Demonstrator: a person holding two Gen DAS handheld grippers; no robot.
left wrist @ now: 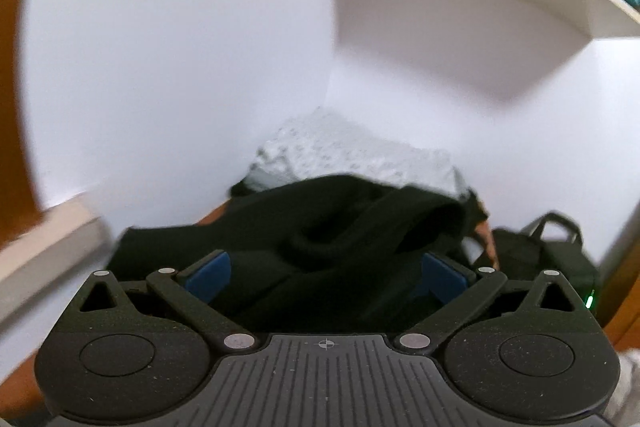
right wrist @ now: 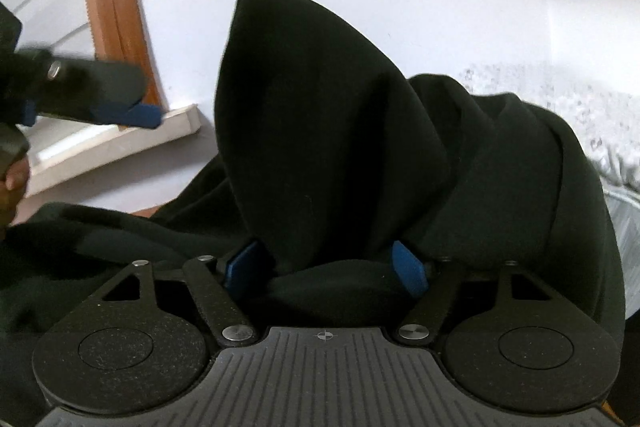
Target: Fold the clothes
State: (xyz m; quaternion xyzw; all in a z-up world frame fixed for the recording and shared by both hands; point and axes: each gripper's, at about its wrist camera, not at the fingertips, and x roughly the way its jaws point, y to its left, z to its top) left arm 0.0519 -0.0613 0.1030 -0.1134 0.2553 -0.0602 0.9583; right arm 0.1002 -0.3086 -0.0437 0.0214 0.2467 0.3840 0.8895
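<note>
The left gripper (left wrist: pixel 326 273) is standing wide apart, empty, above the black garment (left wrist: pixel 320 227). The right gripper (right wrist: pixel 326 267) is standing parted around a raised fold of this garment; pad contact is not discernible.
</note>
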